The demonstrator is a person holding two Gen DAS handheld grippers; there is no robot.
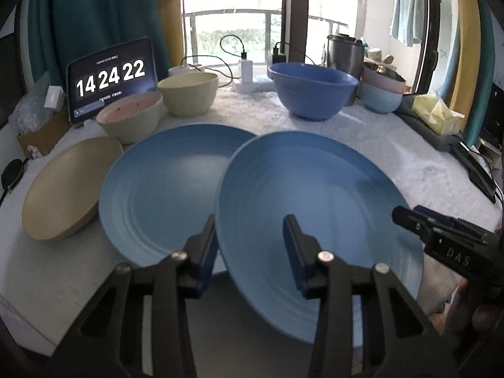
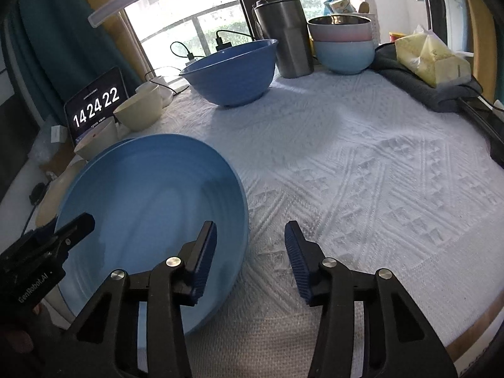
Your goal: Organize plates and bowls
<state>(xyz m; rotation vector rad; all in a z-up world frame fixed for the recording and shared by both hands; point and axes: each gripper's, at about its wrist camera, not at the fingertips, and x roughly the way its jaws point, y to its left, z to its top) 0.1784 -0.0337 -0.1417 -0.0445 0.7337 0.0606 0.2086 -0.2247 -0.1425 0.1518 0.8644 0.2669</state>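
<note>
A large blue plate point(image 1: 315, 189) point(image 2: 151, 204) lies tilted at the near side of the white cloth, overlapping the right edge of a second blue plate point(image 1: 163, 189). My left gripper point(image 1: 249, 245) straddles its left rim, one finger outside and one over the plate's inside, with a gap still showing. My right gripper point(image 2: 250, 252) straddles the opposite rim the same way, its outer finger over bare cloth. Each gripper also shows in the other's view: the right gripper point(image 1: 441, 236) and the left gripper point(image 2: 63, 233). A beige plate point(image 1: 66, 189) sits at the far left.
Behind the plates stand a pink-lined bowl point(image 1: 129, 116), a cream bowl point(image 1: 189, 94), a big blue bowl point(image 1: 315, 91) and stacked small bowls point(image 1: 381, 94). A tablet clock point(image 1: 111, 78), a steel tumbler point(image 2: 289, 31) and a yellow tissue pack point(image 2: 431, 56) line the back.
</note>
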